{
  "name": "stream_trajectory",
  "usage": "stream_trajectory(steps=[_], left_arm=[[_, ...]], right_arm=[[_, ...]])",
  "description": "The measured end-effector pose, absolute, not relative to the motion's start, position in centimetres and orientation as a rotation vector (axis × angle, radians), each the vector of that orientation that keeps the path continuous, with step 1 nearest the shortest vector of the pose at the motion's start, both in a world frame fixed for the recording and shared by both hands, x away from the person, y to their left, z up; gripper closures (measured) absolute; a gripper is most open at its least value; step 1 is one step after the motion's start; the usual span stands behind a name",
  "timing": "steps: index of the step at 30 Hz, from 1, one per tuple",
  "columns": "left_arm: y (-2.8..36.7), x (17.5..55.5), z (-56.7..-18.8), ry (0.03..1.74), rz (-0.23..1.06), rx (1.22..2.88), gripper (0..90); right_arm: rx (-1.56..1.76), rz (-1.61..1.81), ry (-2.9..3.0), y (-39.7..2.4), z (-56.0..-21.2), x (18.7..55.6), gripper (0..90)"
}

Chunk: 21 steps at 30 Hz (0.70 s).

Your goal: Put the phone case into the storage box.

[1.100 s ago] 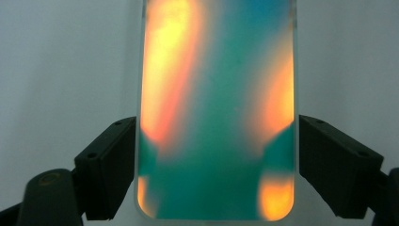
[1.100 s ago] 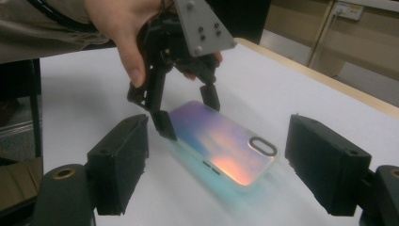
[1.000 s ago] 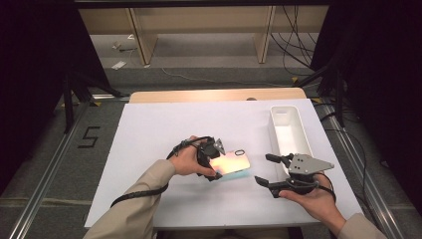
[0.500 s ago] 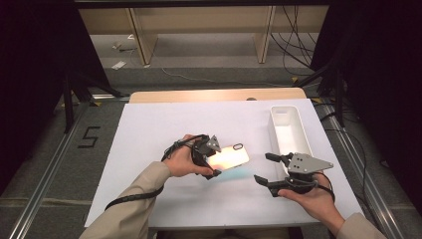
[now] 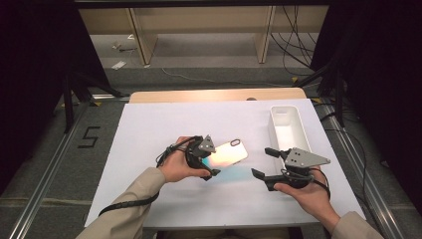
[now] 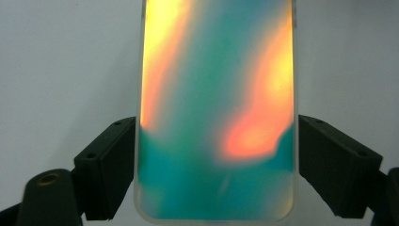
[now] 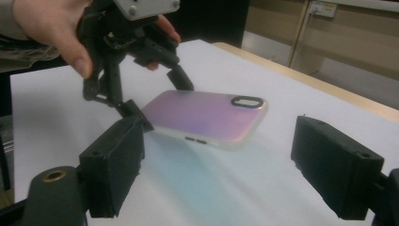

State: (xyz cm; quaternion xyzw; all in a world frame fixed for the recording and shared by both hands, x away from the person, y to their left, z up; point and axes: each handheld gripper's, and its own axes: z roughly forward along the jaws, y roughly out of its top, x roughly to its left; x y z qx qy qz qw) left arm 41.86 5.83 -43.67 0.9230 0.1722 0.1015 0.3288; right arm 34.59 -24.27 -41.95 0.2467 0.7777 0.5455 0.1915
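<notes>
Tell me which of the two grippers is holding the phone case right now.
The left gripper: its jaws clamp the iridescent phone case by its long edges, lifted off the table. The right gripper hangs open nearby with nothing between its jaws.

On the white-covered surface (image 5: 149, 124), the left hand-held gripper (image 5: 215, 160) grips one short end of a glossy, iridescent phone case with a camera cut-out (image 5: 229, 153), which points toward two o'clock, lifted over a bluish glow on the sheet. At four o'clock from the case and apart from it, the right hand-held gripper (image 5: 261, 163) rests in the person's hand, its black jaws spread with nothing between them. A long white rectangular plastic tray (image 5: 286, 130) stands just beyond it at twelve o'clock.
</notes>
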Motion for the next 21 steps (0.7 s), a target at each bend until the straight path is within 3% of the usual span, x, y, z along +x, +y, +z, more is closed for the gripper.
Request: stream_trajectory(steps=[21], left_arm=[[8.2,40.3,-43.7,0.537,0.297,2.308,16.9]], right_arm=[[0.784,1.523,2.147,-22.1,-41.7,37.5,18.7]])
